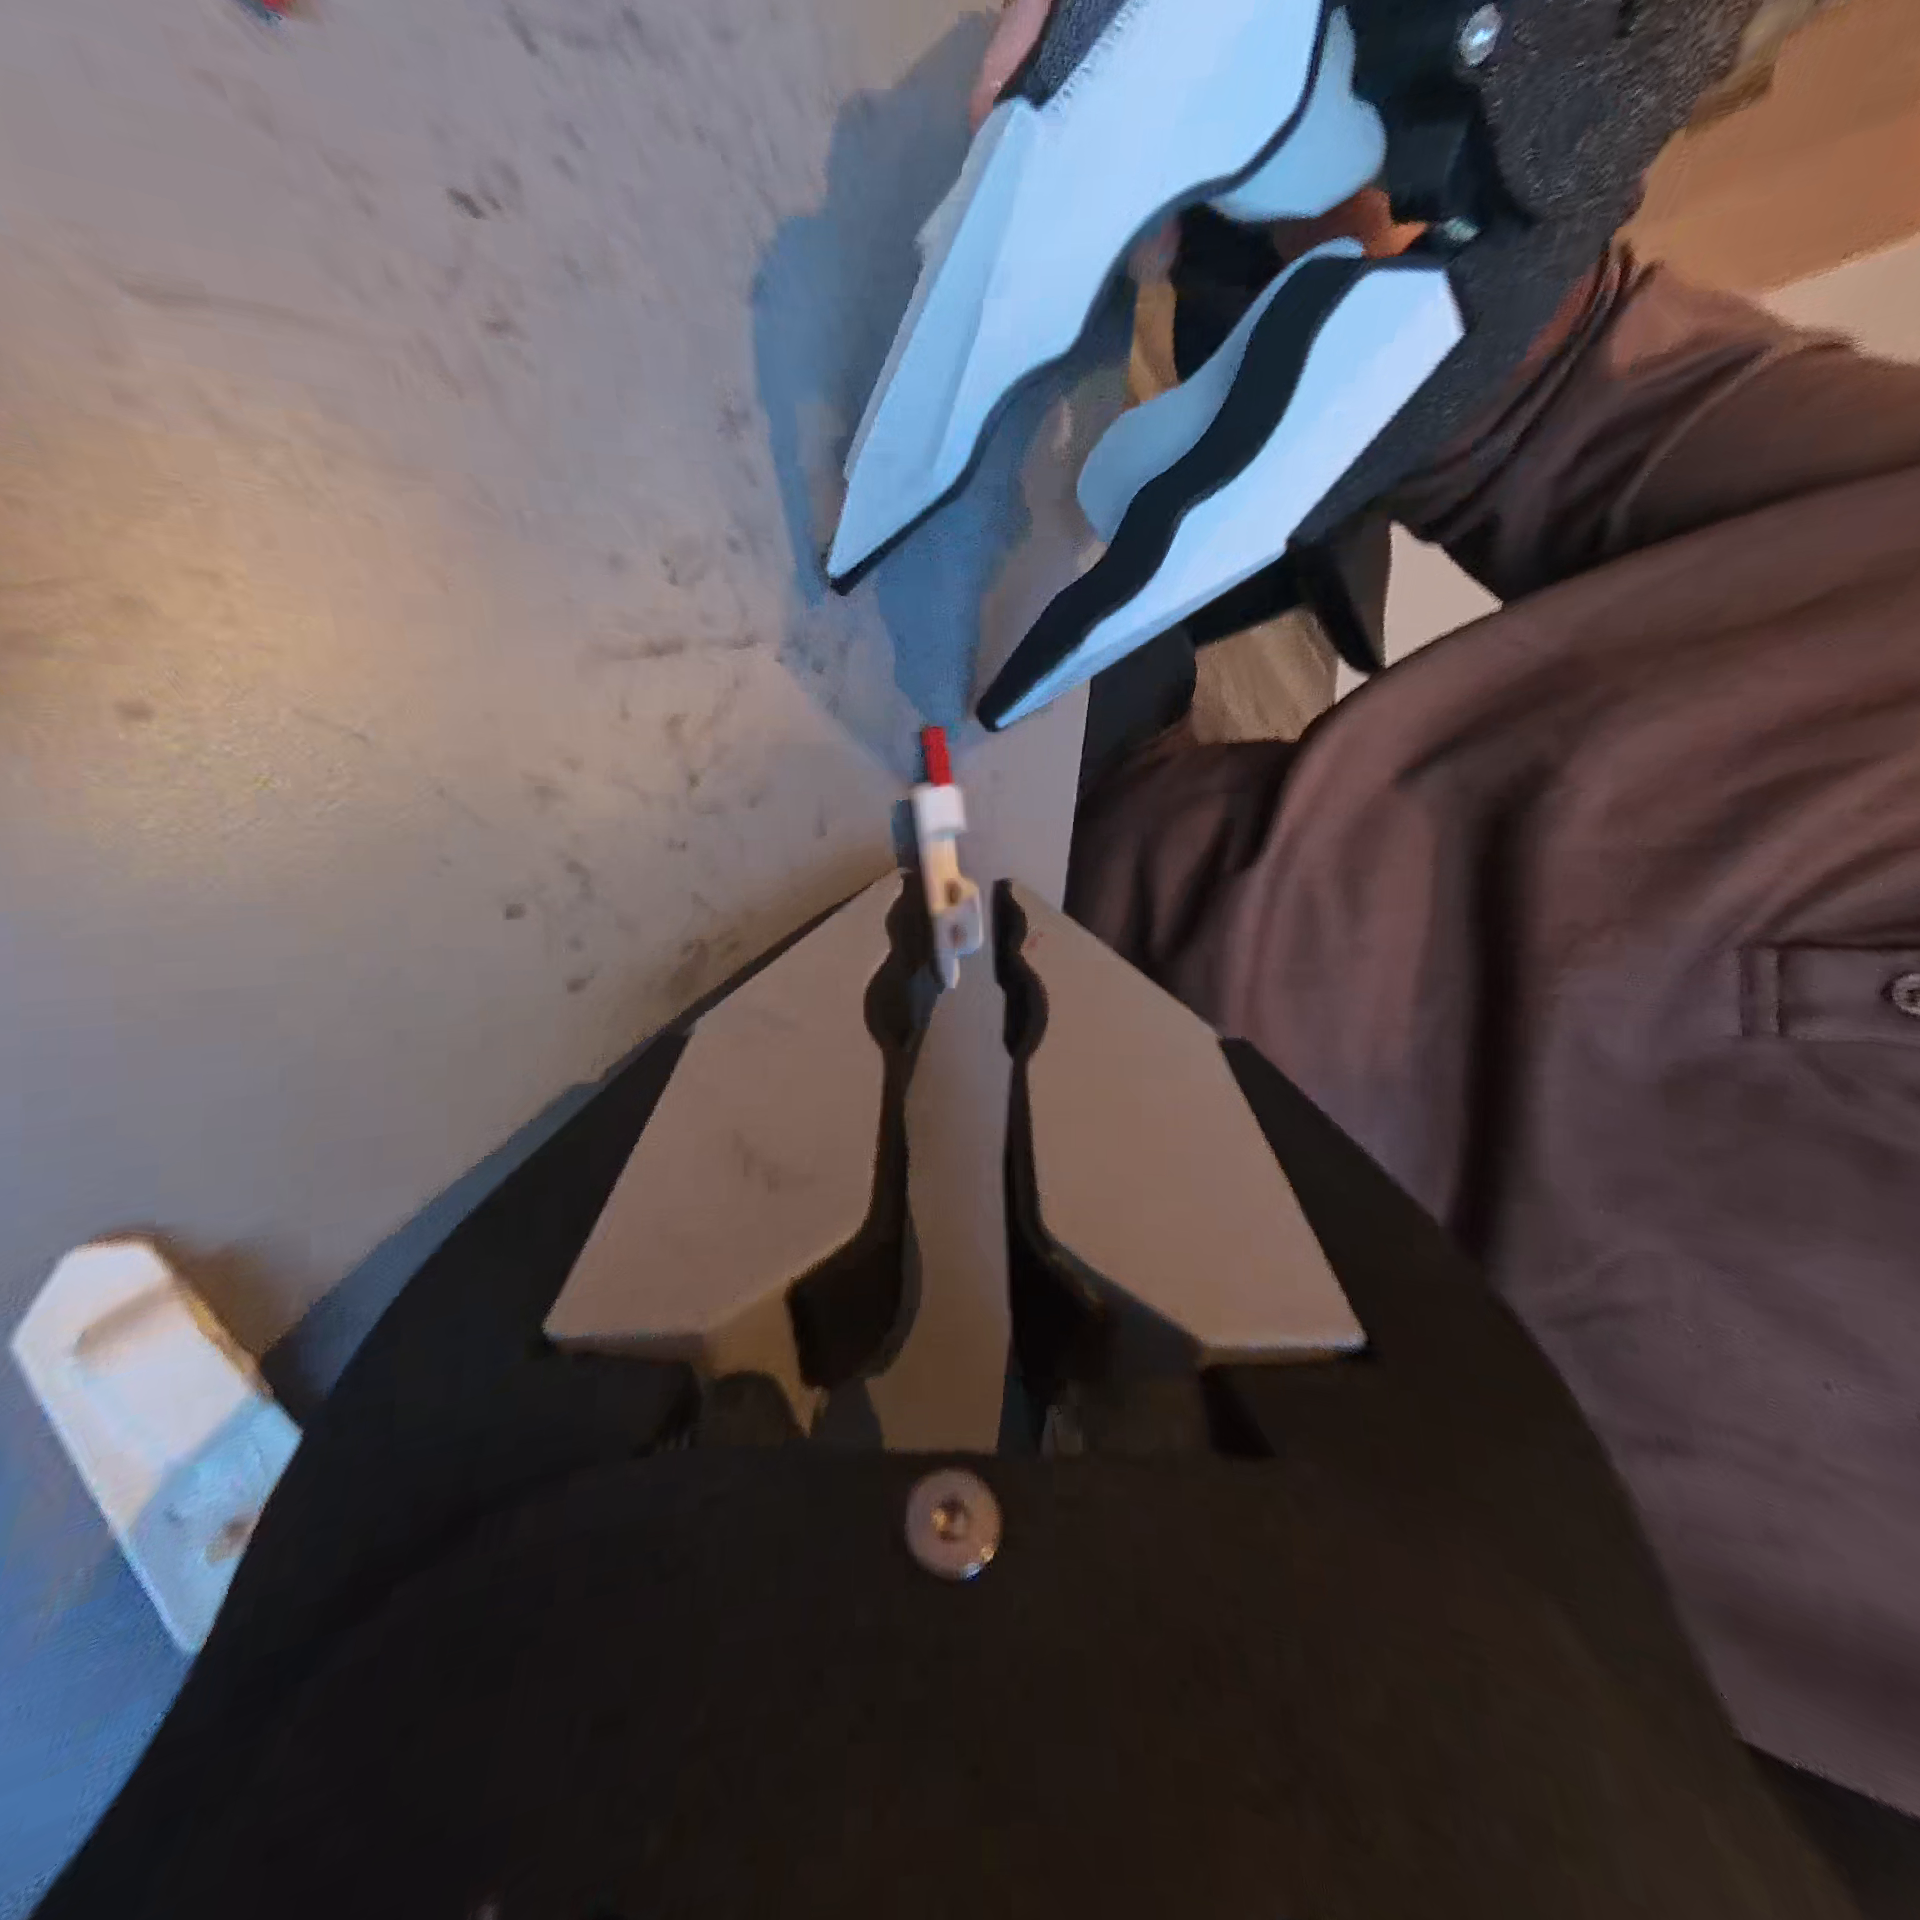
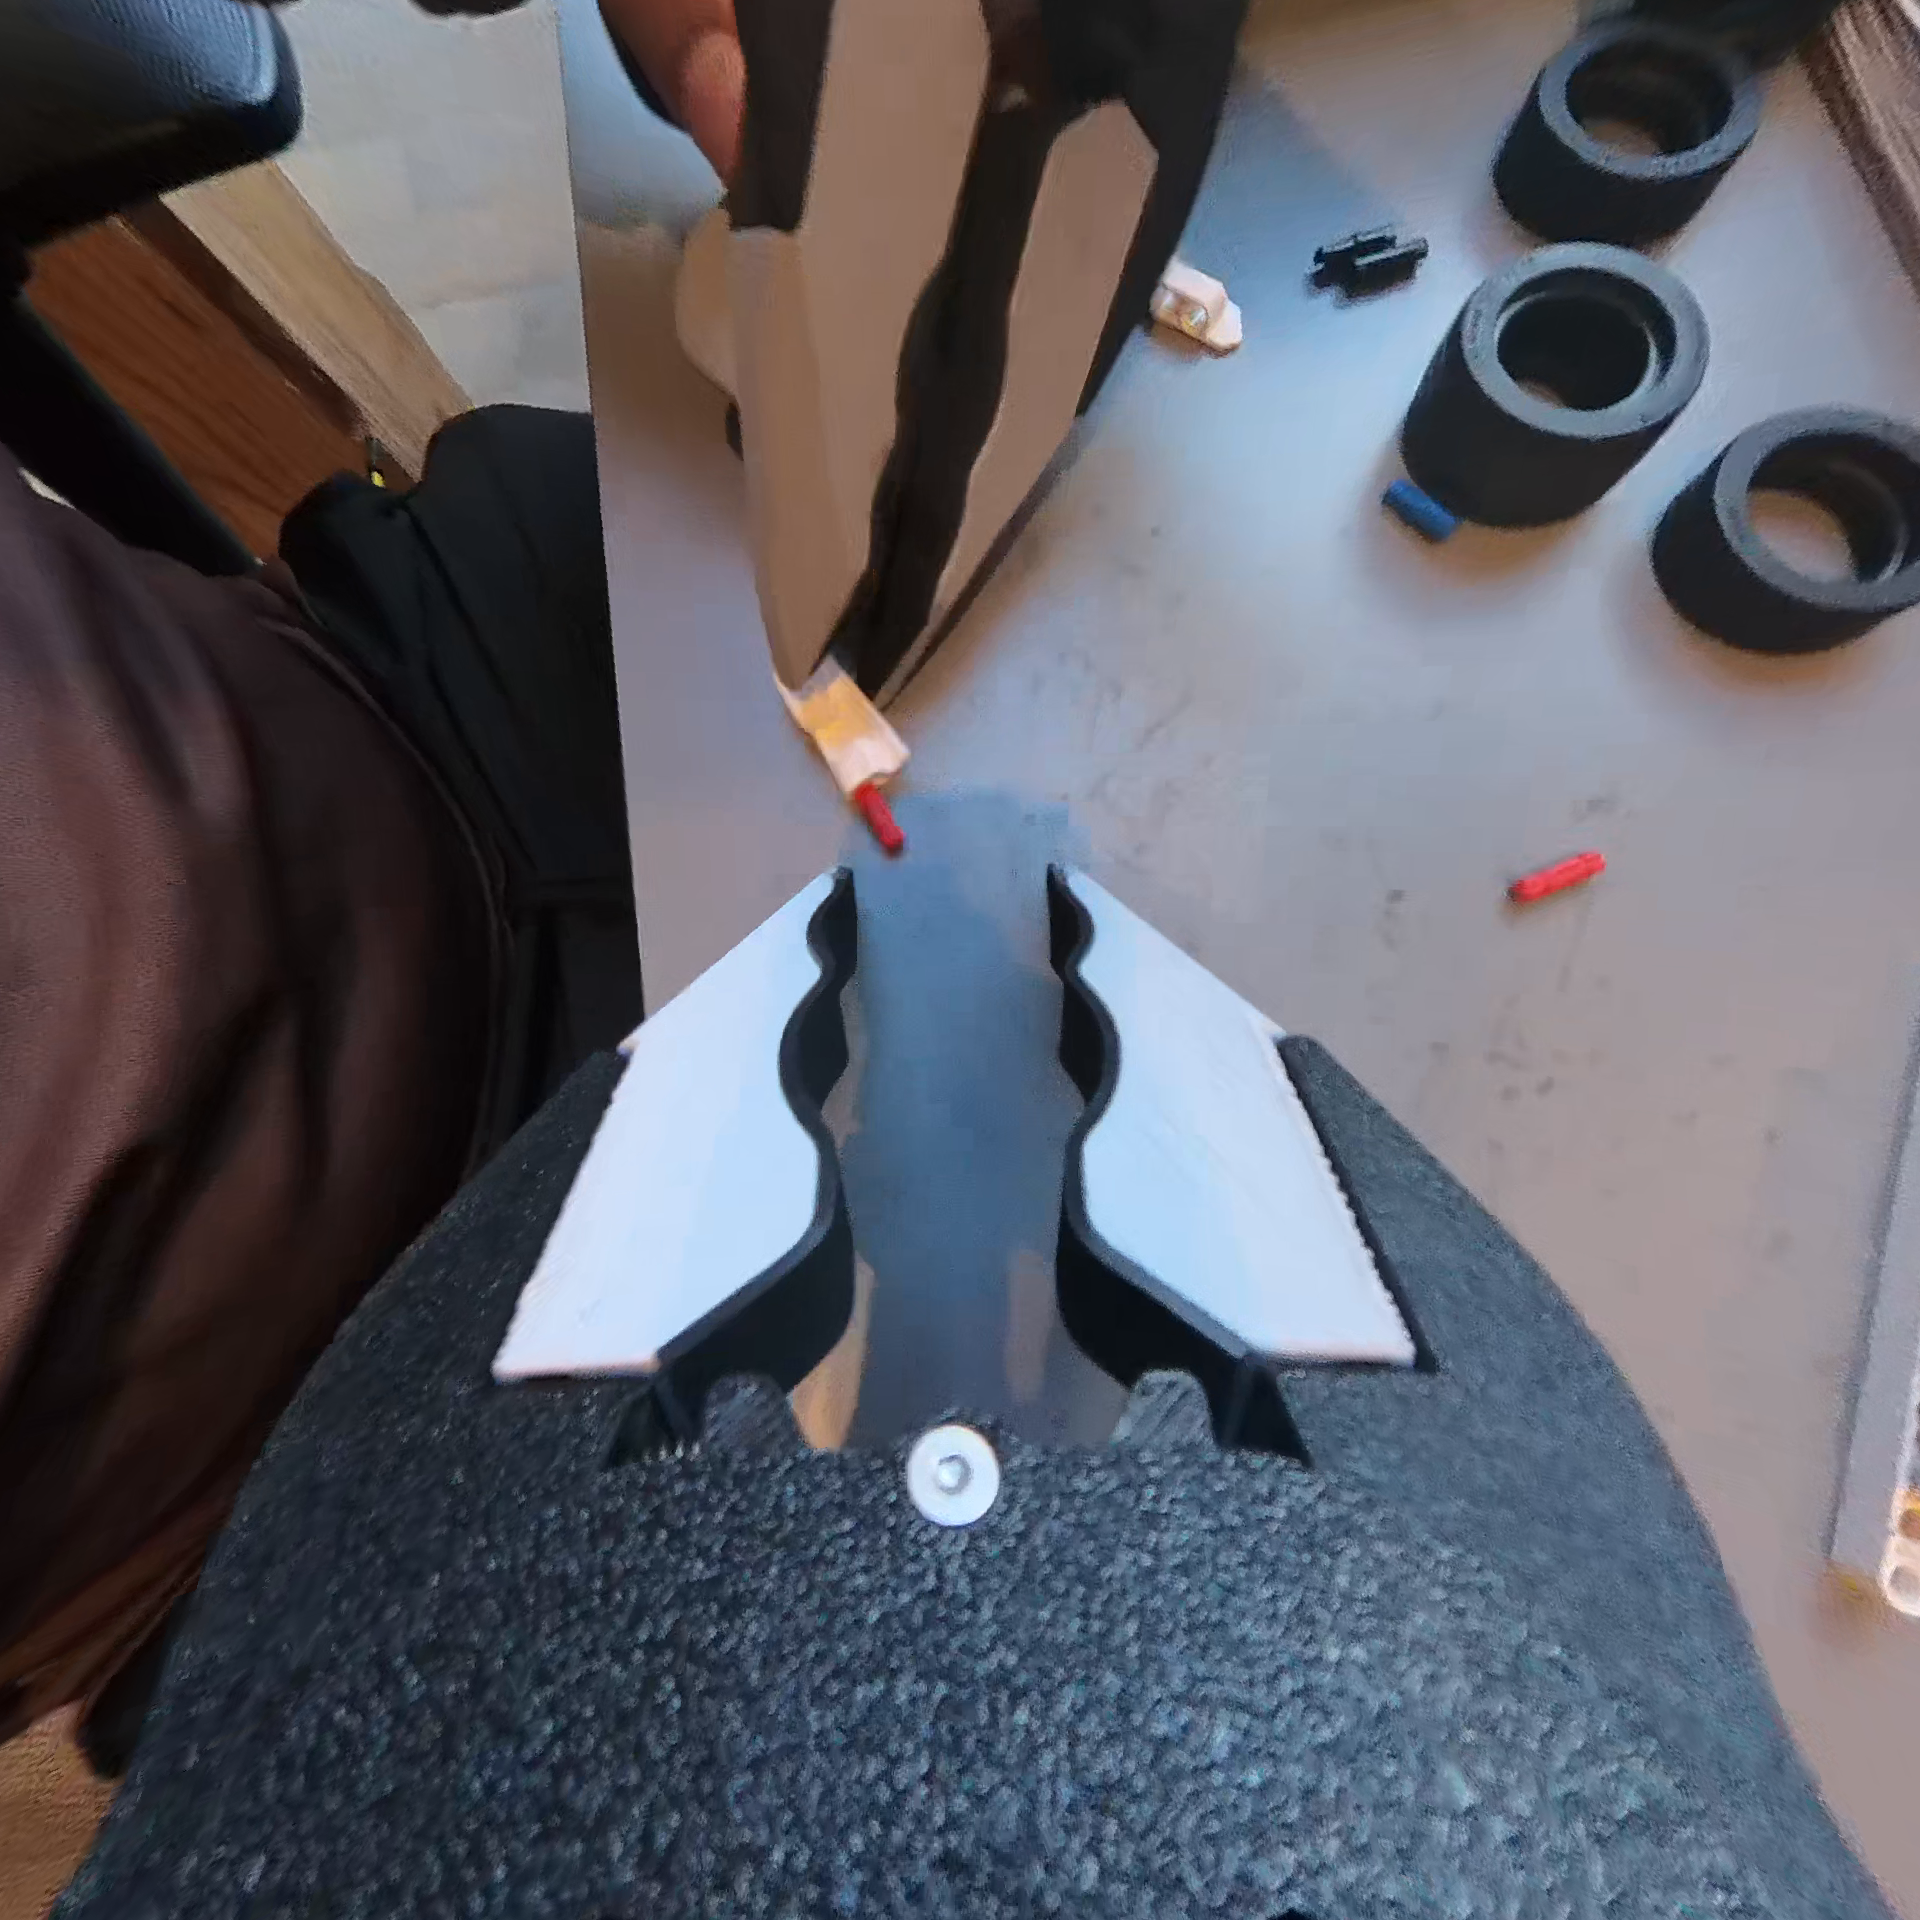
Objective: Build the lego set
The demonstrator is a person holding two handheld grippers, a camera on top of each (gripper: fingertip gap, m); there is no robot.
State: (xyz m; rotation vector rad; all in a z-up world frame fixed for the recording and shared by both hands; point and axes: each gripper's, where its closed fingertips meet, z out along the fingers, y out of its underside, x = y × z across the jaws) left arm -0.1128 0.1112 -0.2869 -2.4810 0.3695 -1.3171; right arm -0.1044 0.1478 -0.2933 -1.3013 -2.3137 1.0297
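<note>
My left gripper [image 1: 951, 888] is shut on a small white lego piece [image 1: 943, 904] at its fingertips. A short red pin [image 1: 935, 753] sticks out of the piece's far end. The right wrist view shows the same left gripper [image 2: 842, 675] holding the white piece [image 2: 847, 727] with the red pin [image 2: 878, 826] above the grey table's near edge. My right gripper [image 2: 951, 878] is open and empty, its tips just short of the red pin. In the left wrist view the right gripper [image 1: 914, 649] points at the pin from beyond.
Three black tyres [image 2: 1558, 395] stand at the table's far right. A loose red pin [image 2: 1555, 875], a blue pin [image 2: 1418, 509], a black connector [image 2: 1366, 260], white pieces [image 2: 1195, 307] [image 1: 145, 1423] and a pale beam [image 2: 1881, 1455] lie on the table [image 2: 1299, 727]. A person's brown sleeve [image 1: 1558, 831] is close. Across from one pair of fingers to the other is roughly 5 cm. Both grippers' tips are roughly 15 cm from the black connector [image 2: 1366, 260].
</note>
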